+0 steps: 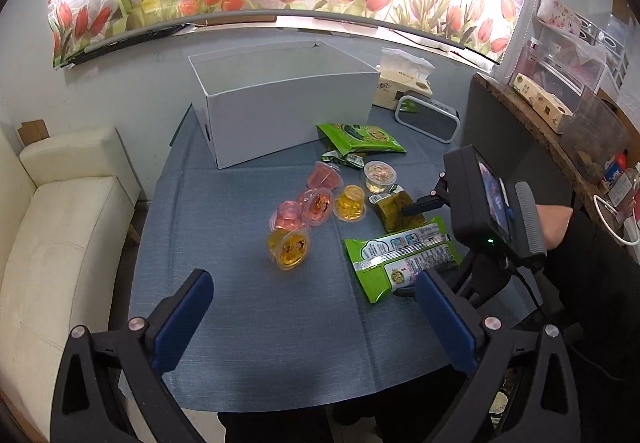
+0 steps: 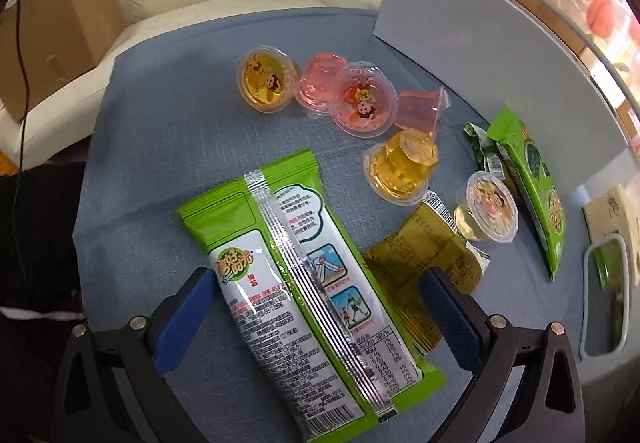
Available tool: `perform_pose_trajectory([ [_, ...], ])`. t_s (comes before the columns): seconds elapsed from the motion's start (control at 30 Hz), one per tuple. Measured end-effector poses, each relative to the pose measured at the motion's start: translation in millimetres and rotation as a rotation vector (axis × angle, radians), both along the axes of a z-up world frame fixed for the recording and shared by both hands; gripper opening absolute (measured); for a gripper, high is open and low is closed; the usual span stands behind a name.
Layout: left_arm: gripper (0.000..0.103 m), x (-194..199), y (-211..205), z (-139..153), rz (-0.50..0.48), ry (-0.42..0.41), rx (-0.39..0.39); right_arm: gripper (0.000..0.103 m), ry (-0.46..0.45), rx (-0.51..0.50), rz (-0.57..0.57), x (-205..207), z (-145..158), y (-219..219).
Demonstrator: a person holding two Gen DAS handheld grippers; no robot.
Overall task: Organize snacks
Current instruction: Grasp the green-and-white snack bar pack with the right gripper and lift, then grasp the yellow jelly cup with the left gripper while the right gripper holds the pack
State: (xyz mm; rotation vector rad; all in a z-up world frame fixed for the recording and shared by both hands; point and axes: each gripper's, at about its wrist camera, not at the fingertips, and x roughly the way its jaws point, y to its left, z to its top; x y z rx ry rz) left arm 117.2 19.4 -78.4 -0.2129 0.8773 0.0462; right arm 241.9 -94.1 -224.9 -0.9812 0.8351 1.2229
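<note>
My right tongs (image 2: 316, 317) stand spread wide over the green snack bag (image 2: 304, 283), which lies back-side up on the blue desk (image 2: 160, 147), its silver seam running between the blue pads; nothing is gripped yet. My left tongs (image 1: 314, 317) are also apart and empty, hovering over bare cloth near the front edge.

I judge the step in hand to be picking up this bag to carry it into the white box (image 1: 280, 111) that stands open at the far side of the desk. To do it well I would lower until both pads straddle the bag's width, close on the flat middle and not on the crimped end, and squeeze gently, since the film looks slippery and the contents crushable. The olive-gold packet (image 2: 424, 263) lies just beside the right pad, partly under the bag's edge, so I would keep that pad clear of it.

Count, as far as I can see: two large green bags, this one and another (image 1: 362, 137) near the box; six jelly cups, three pink (image 1: 318, 205), two orange (image 1: 289, 247) and one pale (image 1: 380, 175); the olive-gold packet; at least one small dark-green sachet (image 1: 346, 160) by the far bag. The box looks empty from here, though I cannot see its floor.
</note>
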Motion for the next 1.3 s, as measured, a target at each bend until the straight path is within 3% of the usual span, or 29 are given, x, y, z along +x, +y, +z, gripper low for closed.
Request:
perform_pose_trajectory([
  [0.1,0.103,2.6,1.1,-1.9,0.001,0.006,-0.017,0.103,0.006,-0.022,0.021,2.0,-2.3,-2.2],
  [0.27,0.103,4.2,0.8,-4.5,0.004,0.012,-0.013,0.102,0.102,-0.054,-0.017,9.5,-3.3,-16.3],
  [0.33,0.103,6.4,1.5,-5.1,0.003,0.013,-0.022,0.082,0.134,-0.033,-0.013,5.1,2.3,-22.3],
  [0.5,0.103,11.7,2.4,-7.3,0.011,0.017,-0.022,0.081,0.113,-0.003,-0.094,-1.2,4.9,-33.5],
  [0.67,0.103,11.6,8.7,-11.0,0.014,0.005,-0.004,0.080,0.017,0.021,-0.155,-10.7,11.3,-35.9],
  [0.87,0.103,17.5,25.4,-25.7,0.061,0.006,-0.009,0.080,-0.106,0.104,-0.417,-18.7,38.7,-53.1],
  [1.03,0.103,31.3,21.9,-48.0,0.077,0.018,0.009,0.080,-0.143,0.224,-0.659,-34.3,70.3,-77.0],
  [1.17,0.103,52.9,9.5,-71.2,0.081,0.039,0.056,0.080,-0.183,0.303,-0.833,-47.6,92.1,-95.8],
  [1.23,0.103,67.7,-0.3,-83.1,0.113,0.049,0.126,0.080,-0.158,0.335,-0.909,-50.6,99.3,-106.2],
  [1.3,0.103,78.4,-4.8,-92.3,0.113,0.057,0.143,0.080,-0.150,0.361,-0.952,-52.2,104.0,-110.0],
])
